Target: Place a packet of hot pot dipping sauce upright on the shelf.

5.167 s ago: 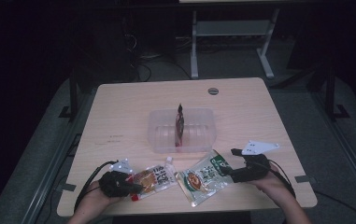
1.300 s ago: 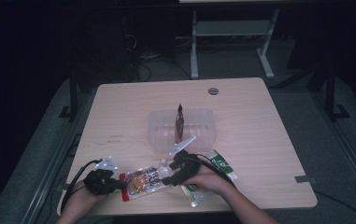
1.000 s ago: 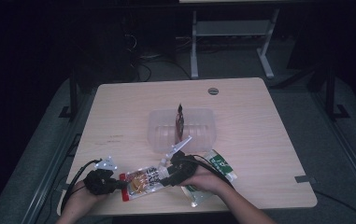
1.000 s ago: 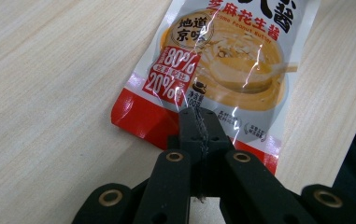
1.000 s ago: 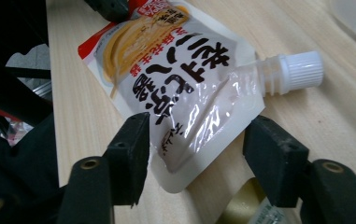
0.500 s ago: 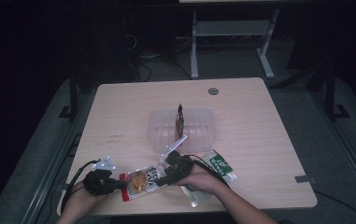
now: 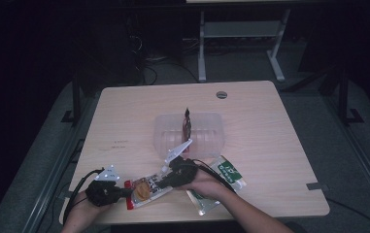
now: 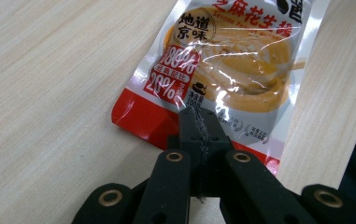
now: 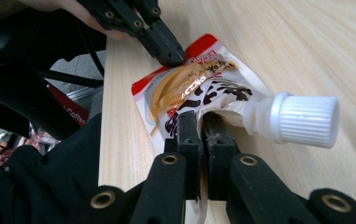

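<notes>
Looking down from the high view, the tabletop (image 7: 270, 145) carries a sauce pouch (image 7: 146, 187) near its front edge, at about 7 o'clock from the middle. The left hand-held gripper (image 7: 124, 192) lies at the 9 o'clock end of the pouch and the right hand-held gripper (image 7: 167, 180) at its 3 o'clock end, so the pouch is stretched between the two. A clear plastic container (image 7: 207, 138) stands at the middle of the tabletop with a dark brown packet (image 7: 188, 124) upright inside it. A green packet (image 7: 224, 179) lies flat at 3 o'clock from the pouch, partly under the right hand. Both hands come in from the 6 o'clock side.

In the left gripper view, the left hand-held gripper (image 8: 198, 126) has its jaws clenched on the red bottom edge of the sauce pouch (image 8: 227, 70). The pouch lies flat on the tabletop (image 8: 49, 70) and reaches toward 12 o'clock, with orange noodles and printed characters on its face.

In the right gripper view, the right hand-held gripper (image 9: 202, 128) is grasping the top of the sauce pouch (image 9: 189, 88), just beside the white screw cap (image 9: 304, 120), which points toward 3 o'clock. Its jaws have just been closing, and the pouch material is pinched between them. At 11 o'clock, the left hand-held gripper (image 9: 173, 58) bites the far red end of the pouch.
</notes>
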A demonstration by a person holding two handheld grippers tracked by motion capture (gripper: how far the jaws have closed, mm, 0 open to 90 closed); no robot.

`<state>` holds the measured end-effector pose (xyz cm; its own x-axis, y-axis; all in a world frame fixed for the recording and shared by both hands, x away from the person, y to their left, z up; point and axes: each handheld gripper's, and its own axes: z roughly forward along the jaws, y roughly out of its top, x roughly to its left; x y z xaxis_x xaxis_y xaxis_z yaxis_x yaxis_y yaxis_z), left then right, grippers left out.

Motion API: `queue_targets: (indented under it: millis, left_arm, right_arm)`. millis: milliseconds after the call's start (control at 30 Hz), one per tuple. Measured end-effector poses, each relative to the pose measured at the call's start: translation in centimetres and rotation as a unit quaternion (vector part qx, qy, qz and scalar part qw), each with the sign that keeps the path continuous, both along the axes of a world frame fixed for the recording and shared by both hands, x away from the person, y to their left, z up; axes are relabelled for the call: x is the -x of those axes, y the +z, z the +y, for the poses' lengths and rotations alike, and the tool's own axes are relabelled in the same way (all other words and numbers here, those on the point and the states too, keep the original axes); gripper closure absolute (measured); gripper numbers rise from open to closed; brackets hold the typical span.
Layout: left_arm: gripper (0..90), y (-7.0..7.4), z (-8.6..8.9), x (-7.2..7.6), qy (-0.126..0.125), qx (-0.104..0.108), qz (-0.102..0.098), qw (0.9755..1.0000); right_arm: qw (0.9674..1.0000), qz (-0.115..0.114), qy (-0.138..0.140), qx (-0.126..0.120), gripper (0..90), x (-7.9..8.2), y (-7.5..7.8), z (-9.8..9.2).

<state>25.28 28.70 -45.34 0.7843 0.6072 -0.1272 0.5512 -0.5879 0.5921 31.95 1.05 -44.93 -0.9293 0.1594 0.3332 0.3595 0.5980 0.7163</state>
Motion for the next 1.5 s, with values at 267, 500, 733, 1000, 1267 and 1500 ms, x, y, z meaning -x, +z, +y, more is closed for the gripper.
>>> queue_targets:
  millis: [267,500,733,1000,1267,1500]
  left_arm:
    - [89.9,0.3,0.0,0.1,-0.008,0.001,-0.006,0.9999]
    - [89.8,0.8,-0.3,0.0,-0.011,0.038,-0.009,0.9992]
    - [89.8,1.9,-2.3,-0.3,-0.03,0.064,-0.03,0.9971]
    - [89.8,2.9,-5.1,-1.0,-0.037,0.104,-0.036,0.9933]
    - [89.8,3.2,-5.7,-0.7,-0.052,0.11,-0.047,0.9914]
    - [84.2,3.1,-5.1,-0.6,-0.042,0.123,-0.041,0.9907]
  right_arm:
    - [0.9991,0.003,0.009,-0.041,89.4,0.4,0.7,-0.1]
    - [0.9957,0.012,0.026,-0.088,89.6,1.0,1.3,-0.2]
    - [0.9919,0.002,0.03,-0.123,89.8,1.6,3.0,-1.0]
    - [0.9876,-0.009,0.011,-0.157,89.8,1.1,4.9,-3.0]
    - [0.9844,-0.016,0.006,-0.175,89.8,1.2,6.1,-4.1]
    - [0.986,-0.028,0.009,-0.164,89.8,1.3,6.4,-4.4]
